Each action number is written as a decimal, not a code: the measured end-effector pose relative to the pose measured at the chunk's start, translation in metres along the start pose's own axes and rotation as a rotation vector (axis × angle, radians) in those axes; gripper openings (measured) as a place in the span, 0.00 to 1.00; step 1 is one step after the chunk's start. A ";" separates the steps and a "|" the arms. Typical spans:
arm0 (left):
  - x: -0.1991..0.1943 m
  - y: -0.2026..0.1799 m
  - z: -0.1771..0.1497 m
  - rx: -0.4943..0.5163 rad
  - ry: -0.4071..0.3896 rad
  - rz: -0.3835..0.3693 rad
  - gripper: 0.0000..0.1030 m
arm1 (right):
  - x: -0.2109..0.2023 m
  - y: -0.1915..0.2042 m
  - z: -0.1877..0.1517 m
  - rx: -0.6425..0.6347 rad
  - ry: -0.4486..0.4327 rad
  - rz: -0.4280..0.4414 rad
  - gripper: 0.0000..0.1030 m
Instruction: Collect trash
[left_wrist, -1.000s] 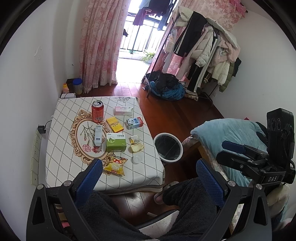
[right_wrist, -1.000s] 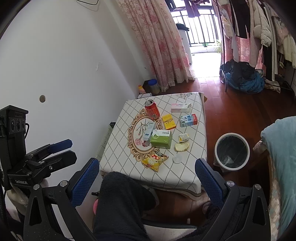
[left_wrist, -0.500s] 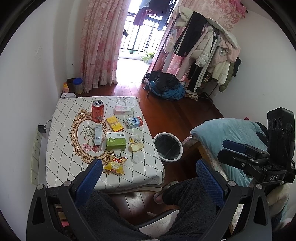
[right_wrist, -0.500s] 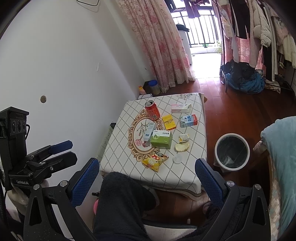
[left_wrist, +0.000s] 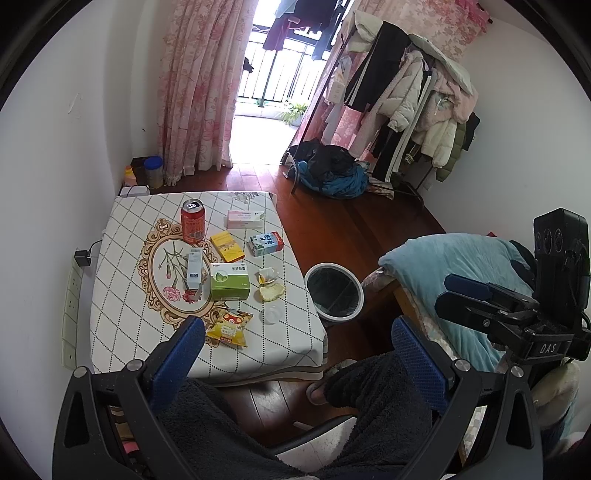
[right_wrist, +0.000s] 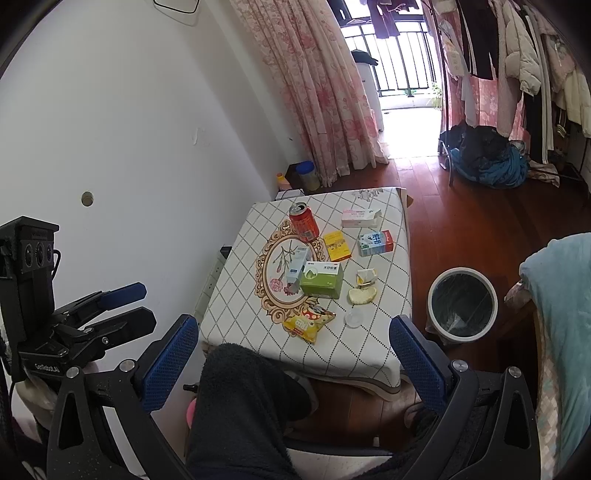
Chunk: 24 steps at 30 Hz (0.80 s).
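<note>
Trash lies on a small table with a checked cloth: a yellow snack bag, a clear plastic lid, a pale peel and a crumpled wrapper. A red can, a green box and a milk carton stand further back. A white bin with a black liner stands on the floor right of the table. My left gripper is open and empty, held back above the person's lap. My right gripper is also open and empty, well short of the snack bag.
A pink box, a yellow box and a blue-white carton also lie on the table. The white wall runs along the left. A blue blanket covers furniture right of the bin. A loaded clothes rack stands at the back.
Both grippers hover almost still and stay open. The right gripper has drifted very slightly upward in the left wrist view. Nothing on the table has moved.
</note>
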<state>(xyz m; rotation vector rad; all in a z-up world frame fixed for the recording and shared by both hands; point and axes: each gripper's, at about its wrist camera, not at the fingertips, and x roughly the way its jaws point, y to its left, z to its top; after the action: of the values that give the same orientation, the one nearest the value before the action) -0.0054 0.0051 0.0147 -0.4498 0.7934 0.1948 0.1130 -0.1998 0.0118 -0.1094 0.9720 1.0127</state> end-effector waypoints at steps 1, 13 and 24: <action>0.000 0.000 0.000 0.000 0.000 0.000 1.00 | 0.000 0.000 0.000 0.000 0.000 0.001 1.00; 0.005 0.001 -0.010 -0.003 0.000 0.003 1.00 | 0.000 0.001 0.002 0.006 0.000 0.009 1.00; 0.095 0.076 -0.011 -0.168 0.023 0.409 1.00 | 0.086 -0.043 0.011 0.140 0.078 -0.042 1.00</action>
<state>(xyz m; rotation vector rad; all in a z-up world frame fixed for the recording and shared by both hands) 0.0277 0.0678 -0.0849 -0.4449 0.8900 0.6411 0.1666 -0.1609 -0.0587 -0.0532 1.1046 0.9047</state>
